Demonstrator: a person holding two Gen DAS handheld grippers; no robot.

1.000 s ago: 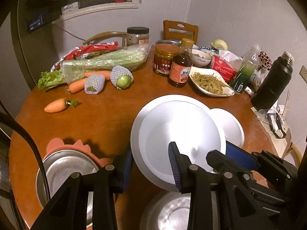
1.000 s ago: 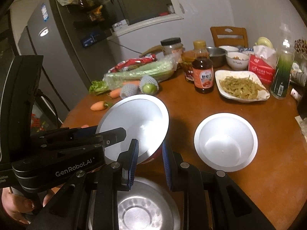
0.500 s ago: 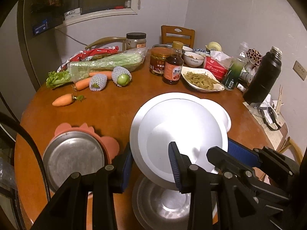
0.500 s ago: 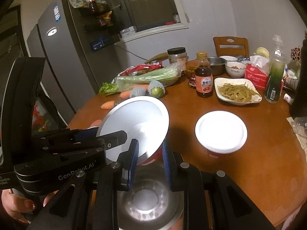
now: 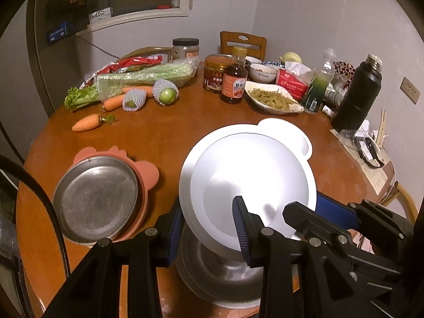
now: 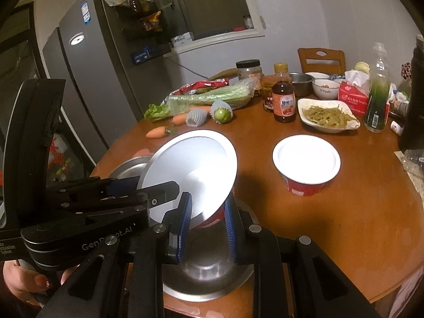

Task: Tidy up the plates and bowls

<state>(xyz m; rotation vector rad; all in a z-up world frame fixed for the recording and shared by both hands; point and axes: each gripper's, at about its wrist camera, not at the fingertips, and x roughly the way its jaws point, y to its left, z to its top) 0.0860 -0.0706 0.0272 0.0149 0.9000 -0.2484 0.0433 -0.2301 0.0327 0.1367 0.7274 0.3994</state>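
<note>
A white bowl with a red outside (image 5: 249,180) hangs tilted over a steel bowl (image 5: 220,278) near the table's front edge. My left gripper (image 5: 208,232) is shut on its near rim, one pad inside and one outside. My right gripper (image 6: 208,220) is shut on the same bowl (image 6: 190,169), on the side of the rim next to the left gripper (image 6: 119,185). The steel bowl (image 6: 206,265) lies directly underneath. A second red and white bowl (image 6: 306,164) stands upright on the table further right. A steel plate (image 5: 98,201) rests on a pink mat (image 5: 148,172) at the left.
The back of the round wooden table (image 5: 164,137) holds carrots (image 5: 86,123), celery, wrapped fruit, a sauce bottle (image 5: 234,79), jars, a dish of food (image 5: 273,99), a tissue pack and a black flask (image 5: 357,98). A fridge (image 6: 87,84) stands left. A hand (image 6: 29,283) grips the left tool.
Both grippers have carried the white bowl back toward the table's near edge. The steel bowl beneath now shows more fully, and the second bowl lies farther off.
</note>
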